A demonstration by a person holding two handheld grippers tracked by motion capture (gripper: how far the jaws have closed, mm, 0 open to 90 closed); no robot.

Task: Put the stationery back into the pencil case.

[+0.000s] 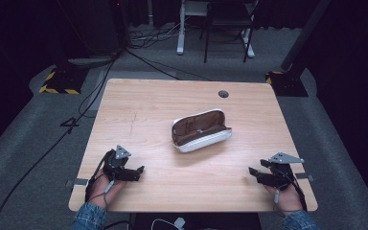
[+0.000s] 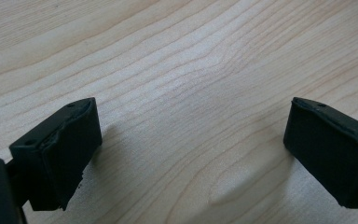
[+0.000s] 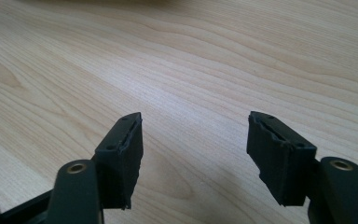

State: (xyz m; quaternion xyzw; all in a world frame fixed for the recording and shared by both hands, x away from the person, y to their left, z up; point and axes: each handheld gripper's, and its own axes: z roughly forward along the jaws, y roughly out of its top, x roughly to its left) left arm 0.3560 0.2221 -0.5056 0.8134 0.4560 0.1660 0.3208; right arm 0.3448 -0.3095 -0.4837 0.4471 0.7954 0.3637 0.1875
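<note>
A white glasses case (image 1: 201, 130) lies open at the middle of the wooden table (image 1: 143, 105), its brown lining showing and nothing visible inside. My left gripper (image 1: 139, 172) rests low on the table near the front left corner, jaws wide apart over bare wood (image 2: 191, 140). My right gripper (image 1: 252, 173) rests near the front right corner, also open, with only wood between its jaws (image 3: 195, 144). Both grippers point inward toward each other and sit well short of the case.
A round cable hole (image 1: 223, 94) sits near the table's far edge. Beyond the table are cables on the grey floor (image 1: 139, 43), a white desk frame with a chair (image 1: 215, 28), and yellow-black striped stand bases (image 1: 57, 84).
</note>
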